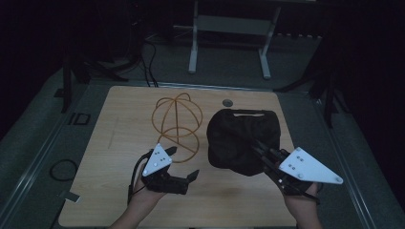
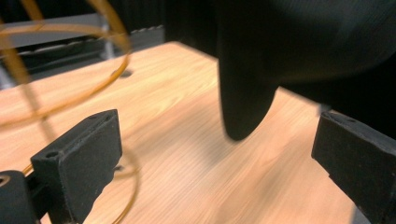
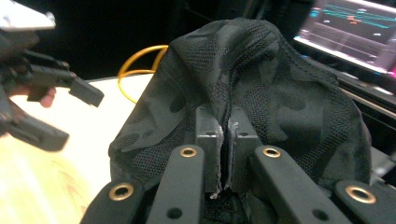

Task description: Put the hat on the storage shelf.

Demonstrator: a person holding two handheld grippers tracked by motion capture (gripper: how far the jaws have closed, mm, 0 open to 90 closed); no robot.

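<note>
A black camouflage cloth cap (image 1: 241,138) lies at the right middle of the wooden table (image 1: 119,191). My right gripper (image 1: 259,147) is shut on its fabric, which bunches up over the jaws in the right gripper view (image 3: 261,93). A wire dome frame of orange-brown hoops (image 1: 175,125) stands left of the cap. My left gripper (image 1: 184,164) sits just in front of the frame, open with nothing between its fingers (image 2: 79,158). In the left gripper view a dark flap of the cap (image 2: 243,93) hangs above the table, and the frame (image 2: 70,70) curves past on the left.
A round cable hole (image 1: 227,102) sits near the table's far edge. Beyond the table stand white legs of a desk (image 1: 193,47). A cable loop (image 1: 63,169) lies on the floor at the left. A lit screen (image 3: 355,28) shows in the right gripper view.
</note>
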